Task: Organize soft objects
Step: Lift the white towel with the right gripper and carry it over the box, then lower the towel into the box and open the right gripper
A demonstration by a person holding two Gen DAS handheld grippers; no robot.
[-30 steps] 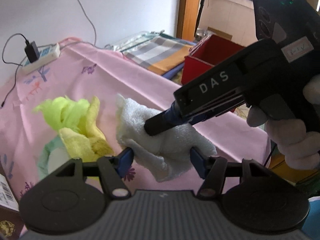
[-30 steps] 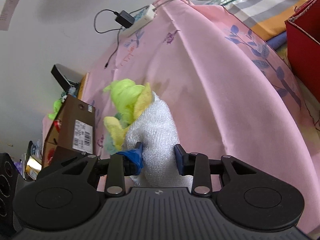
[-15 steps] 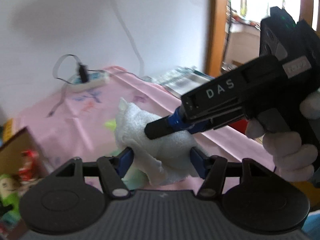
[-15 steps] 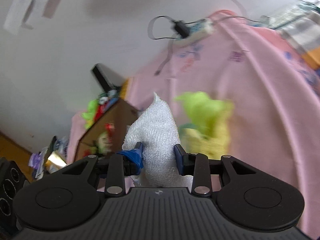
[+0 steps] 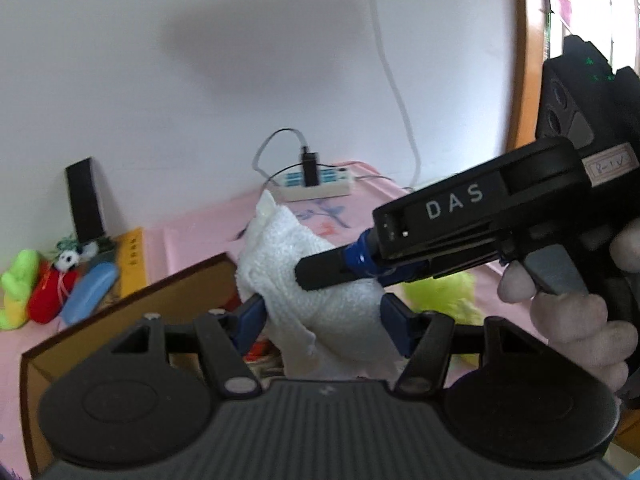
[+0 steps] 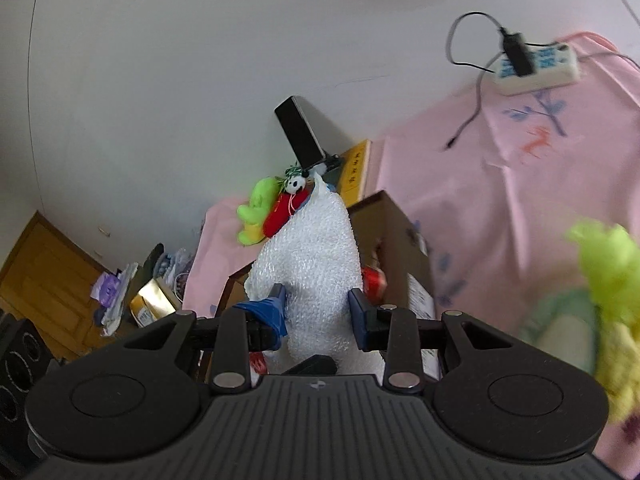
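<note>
A white towel is held in the air between both grippers. My left gripper has its blue pads on either side of it. My right gripper is shut on the same towel, and its finger shows pressed into the cloth in the left wrist view. Under the towel stands an open brown cardboard box, also in the right wrist view, with red items inside. A pile of yellow-green cloths lies on the pink bedcover to the right.
Plush toys, green and red, lie by the wall next to a black speaker. A white power strip with cables sits on the pink cover. A wooden door and floor clutter are at the left.
Both grippers have lifted the white towel off the bedcover and carried it left, from beside the yellow-green cloths to over the cardboard box.
</note>
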